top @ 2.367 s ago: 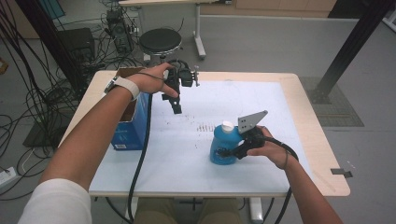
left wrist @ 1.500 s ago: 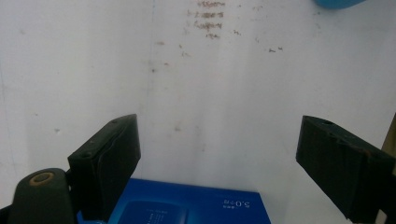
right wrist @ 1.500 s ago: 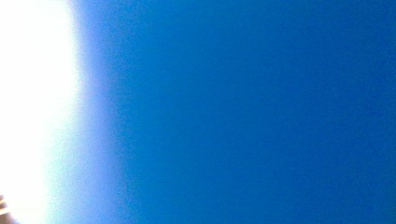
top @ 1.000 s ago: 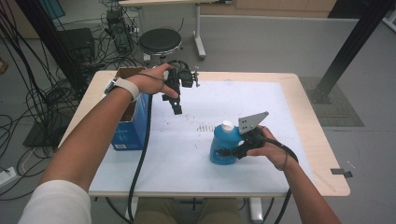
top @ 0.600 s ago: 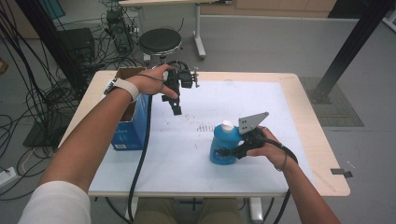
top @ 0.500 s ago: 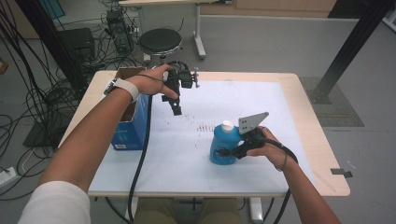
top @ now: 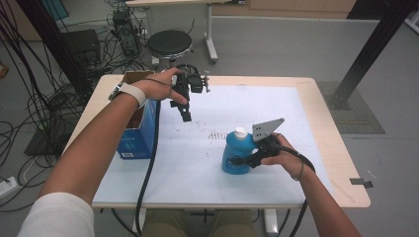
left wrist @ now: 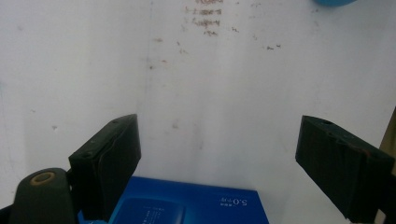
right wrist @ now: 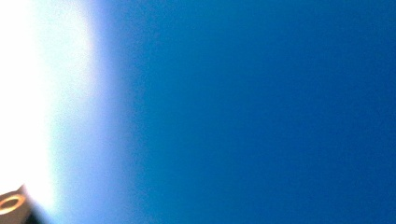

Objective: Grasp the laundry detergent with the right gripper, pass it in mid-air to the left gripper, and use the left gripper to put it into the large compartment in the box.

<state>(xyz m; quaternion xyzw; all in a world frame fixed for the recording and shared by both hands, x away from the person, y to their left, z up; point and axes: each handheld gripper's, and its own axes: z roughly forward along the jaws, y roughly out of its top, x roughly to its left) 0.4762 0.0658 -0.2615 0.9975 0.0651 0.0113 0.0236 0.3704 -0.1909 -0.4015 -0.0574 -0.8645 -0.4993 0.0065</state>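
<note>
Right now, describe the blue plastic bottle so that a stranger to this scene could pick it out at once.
Start at the white-topped table and look toward its near right part, where the right gripper is shut on the squat blue plastic bottle. It stands upright with a white cap. Unlike the blue cardboard box at the left edge, it is rounded and held.

In the high view the surface takes up the middle of the frame. A box stands on its left part, beside the left edge. A bottle stands upright on the surface right of centre, toward the lower edge, well apart from the box. The right claw is against the bottle's right side. The left claw hangs above the surface just right of the box, toward the upper middle. Behind the surface, at upper centre, a stool stands on the floor.
</note>
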